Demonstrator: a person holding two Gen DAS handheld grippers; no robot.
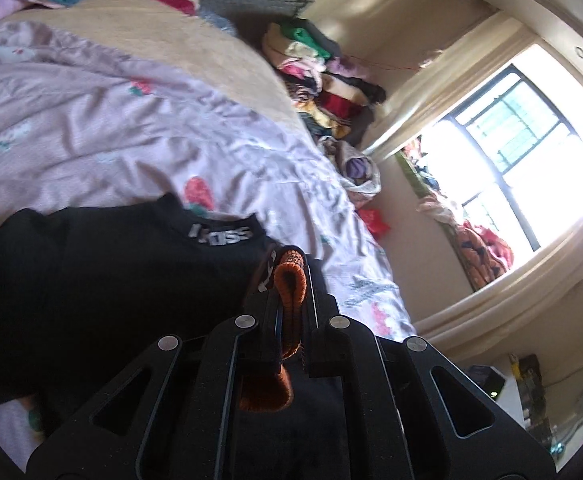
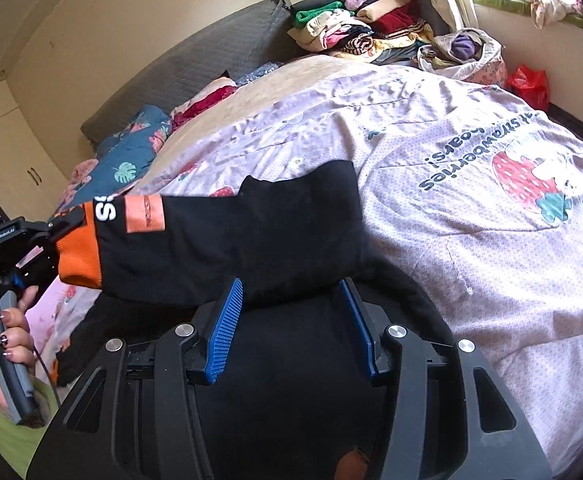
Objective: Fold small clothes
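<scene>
1. Judged step: a sleeve fold on the black sweatshirt, which lies on the bed's pink strawberry sheet.
2. The left tongs are clamped on the orange cuff, holding the sleeve stretched out above the sheet.
3. The right tongs stand wide apart with the blue pads gripping nothing; the sweatshirt's body lies just under and beyond them.
4. The next move likely calls for carrying the cuff across the sweatshirt's body, while the right tongs pin the fold line.
</scene>
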